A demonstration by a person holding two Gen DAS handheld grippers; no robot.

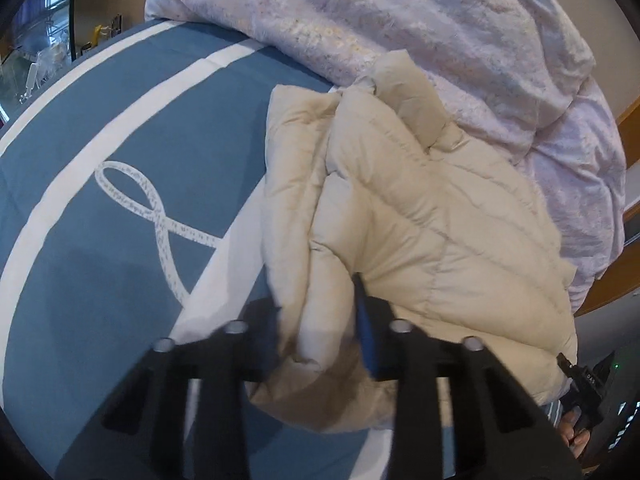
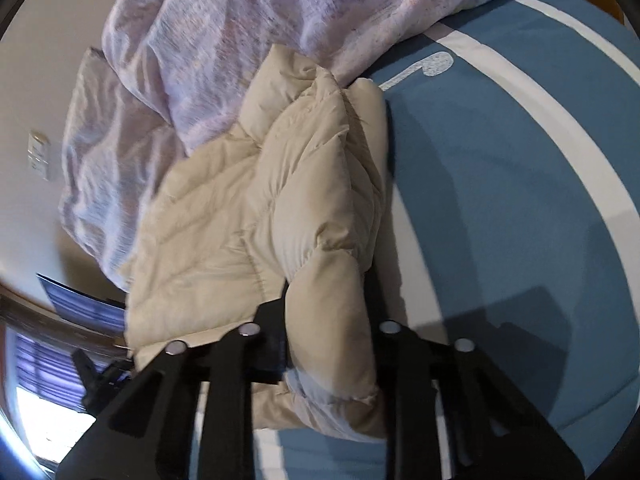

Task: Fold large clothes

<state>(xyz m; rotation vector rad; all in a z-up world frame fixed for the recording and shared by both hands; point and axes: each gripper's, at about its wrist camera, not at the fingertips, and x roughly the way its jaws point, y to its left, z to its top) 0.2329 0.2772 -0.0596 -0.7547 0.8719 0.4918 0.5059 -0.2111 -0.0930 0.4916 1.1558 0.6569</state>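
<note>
Left gripper is clamped on one puffy edge of the cream jacket and right gripper pinches another padded fold, the jacket lying on the blue bed against the lilac duvet. That slick, springy padding could squirt out of either pinch, or the fold could drag the duvet along. Count: two grippers, one jacket, one duvet.

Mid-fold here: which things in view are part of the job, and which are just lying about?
Part of the job:
- cream puffer jacket
- left tongs, shut on a jacket fold
- right tongs, shut on a jacket fold

Lying about:
- lilac duvet
- blue bedsheet
</note>
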